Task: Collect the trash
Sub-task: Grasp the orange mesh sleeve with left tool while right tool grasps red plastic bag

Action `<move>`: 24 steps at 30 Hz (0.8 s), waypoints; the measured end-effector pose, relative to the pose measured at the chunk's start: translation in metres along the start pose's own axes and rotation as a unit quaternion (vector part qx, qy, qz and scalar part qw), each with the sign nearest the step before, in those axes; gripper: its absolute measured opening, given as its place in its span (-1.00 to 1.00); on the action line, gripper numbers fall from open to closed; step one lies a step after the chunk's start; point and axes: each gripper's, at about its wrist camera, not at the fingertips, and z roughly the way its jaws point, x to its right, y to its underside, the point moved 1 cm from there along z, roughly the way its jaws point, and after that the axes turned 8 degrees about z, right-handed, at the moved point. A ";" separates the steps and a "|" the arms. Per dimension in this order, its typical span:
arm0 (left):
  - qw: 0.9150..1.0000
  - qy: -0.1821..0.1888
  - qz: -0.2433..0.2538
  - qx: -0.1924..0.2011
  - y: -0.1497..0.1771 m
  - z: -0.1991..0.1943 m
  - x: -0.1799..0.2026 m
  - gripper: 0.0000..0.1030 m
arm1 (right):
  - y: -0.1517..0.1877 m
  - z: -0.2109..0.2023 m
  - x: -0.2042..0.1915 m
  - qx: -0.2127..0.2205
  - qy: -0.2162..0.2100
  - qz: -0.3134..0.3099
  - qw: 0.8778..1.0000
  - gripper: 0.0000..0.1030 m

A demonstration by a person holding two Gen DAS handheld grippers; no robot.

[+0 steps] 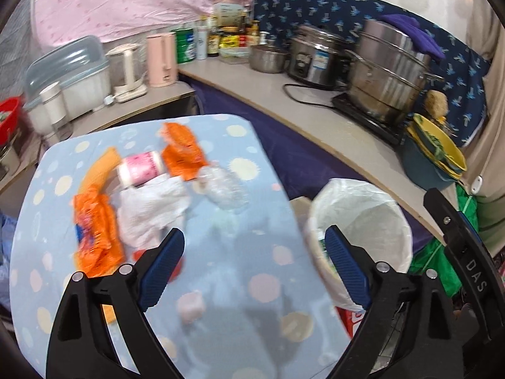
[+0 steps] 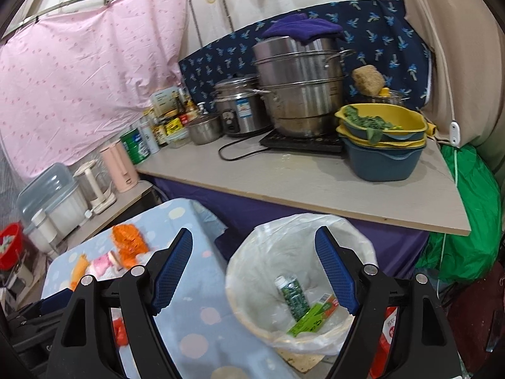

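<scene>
**Over table and bin, both grippers empty, most trash still out**

Between table and bin, left gripper (image 1: 254, 252) hangs with jaws spread wide, nothing between the pads. Right gripper (image 2: 254, 262) sits above the bin (image 2: 240, 287), jaws also wide apart, holding nothing.

Progress: early, by my read. Bin, lined with a white bag, stands off the table's right edge and holds a green-printed bottle (image 2: 292, 297) and a green carton (image 2: 312, 315).

Left on the dotted blue table (image 1: 221, 331), bunched toward the far-left part: white crumpled bag (image 1: 151, 211), orange wrapper (image 1: 94, 233) beside it, second orange wrapper (image 1: 181, 154) near the far edge, pink-labelled bottle (image 1: 140, 170), crushed clear bottle (image 1: 224, 189), orange curved piece (image 1: 98, 170). Small pink item (image 1: 191, 308) nearer the grippers, blurred.
</scene>
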 end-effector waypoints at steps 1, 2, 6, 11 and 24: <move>1.000 -0.006 -0.006 -0.003 0.003 -0.001 -0.008 0.68 | 0.004 0.001 -0.007 -0.005 -0.005 -0.004 1.000 0.50; 1.000 -0.013 -0.014 -0.005 0.006 -0.001 -0.019 0.68 | 0.009 0.002 -0.015 -0.010 -0.010 -0.009 1.000 0.50; 0.998 -0.037 -0.044 -0.015 0.018 -0.003 -0.055 0.68 | 0.028 0.007 -0.047 -0.031 -0.031 -0.032 0.999 0.52; 0.995 -0.063 -0.074 -0.029 0.035 -0.005 -0.095 0.68 | 0.056 0.011 -0.085 -0.054 -0.054 -0.064 0.995 0.58; 0.986 -0.102 -0.121 -0.056 0.071 0.000 -0.163 0.74 | 0.115 0.028 -0.148 -0.114 -0.086 -0.122 0.982 0.59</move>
